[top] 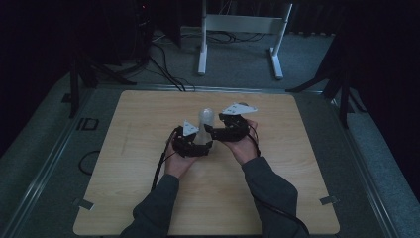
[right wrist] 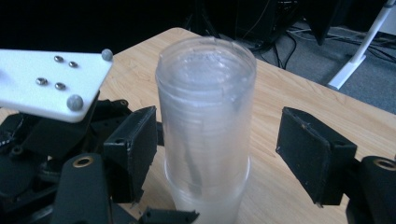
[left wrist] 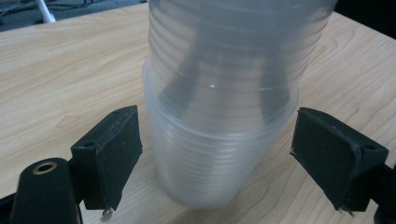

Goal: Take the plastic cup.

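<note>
A tall stack of clear ribbed plastic cups (top: 205, 123) stands upright on the wooden table (top: 129, 148), near its middle. My left gripper (top: 196, 142) is open around the lower part of the stack (left wrist: 219, 116); both black pads (left wrist: 114, 149) stand clear of the plastic. My right gripper (top: 217, 130) comes in from the right, open as well, with the stack (right wrist: 205, 116) between its pads (right wrist: 313, 149) and a gap on each side. In the right gripper view the left gripper (right wrist: 46, 140) with its white plate sits just left of the stack.
The table's edges (top: 208, 232) lie well away from the hands, with bare wood on every side of the stack. Behind the table stands a white frame (top: 240, 29) on dark carpet, with cables and black stands at the back left.
</note>
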Motion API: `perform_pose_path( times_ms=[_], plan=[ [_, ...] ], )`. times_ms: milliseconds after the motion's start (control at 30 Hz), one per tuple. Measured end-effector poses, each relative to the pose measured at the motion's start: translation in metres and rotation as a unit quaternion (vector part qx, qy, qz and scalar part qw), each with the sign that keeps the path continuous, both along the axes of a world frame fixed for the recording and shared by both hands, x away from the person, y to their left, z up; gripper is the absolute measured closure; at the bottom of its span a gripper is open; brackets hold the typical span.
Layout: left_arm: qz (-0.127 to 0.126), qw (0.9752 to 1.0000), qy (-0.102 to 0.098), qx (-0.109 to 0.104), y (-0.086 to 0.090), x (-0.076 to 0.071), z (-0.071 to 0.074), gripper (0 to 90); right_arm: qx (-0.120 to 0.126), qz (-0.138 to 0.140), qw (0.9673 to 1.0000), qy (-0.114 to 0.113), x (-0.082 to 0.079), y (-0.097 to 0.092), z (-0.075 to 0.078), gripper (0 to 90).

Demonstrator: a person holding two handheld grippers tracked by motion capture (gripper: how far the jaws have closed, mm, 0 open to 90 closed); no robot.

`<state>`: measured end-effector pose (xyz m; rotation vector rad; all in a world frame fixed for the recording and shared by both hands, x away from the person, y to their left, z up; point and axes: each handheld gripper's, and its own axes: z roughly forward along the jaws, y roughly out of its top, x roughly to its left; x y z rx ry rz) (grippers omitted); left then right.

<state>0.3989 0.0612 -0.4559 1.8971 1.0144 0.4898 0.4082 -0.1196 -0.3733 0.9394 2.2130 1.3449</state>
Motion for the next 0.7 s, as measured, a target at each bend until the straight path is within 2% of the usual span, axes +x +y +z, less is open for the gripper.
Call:
perform_pose_path(
  times_ms=[167, 267, 700],
  plan=[
    [-0.004, 1.0000, 0.004, -0.008, 0.000, 0.002, -0.001, 16.5, -0.002, 0.001, 1.0000, -0.003, 0.002, 0.006, 0.002, 27.5],
    [-0.001, 0.9999, 0.003, -0.011, 0.000, 0.003, -0.002, 18.7, -0.012, -0.002, 0.9999, -0.010, 0.003, 0.012, 0.003, 26.9],
    [0.002, 1.0000, -0.001, -0.010, 0.000, 0.002, -0.001, 22.0, -0.004, -0.004, 0.9999, -0.010, 0.009, 0.022, 0.002, 27.5]
  ],
)
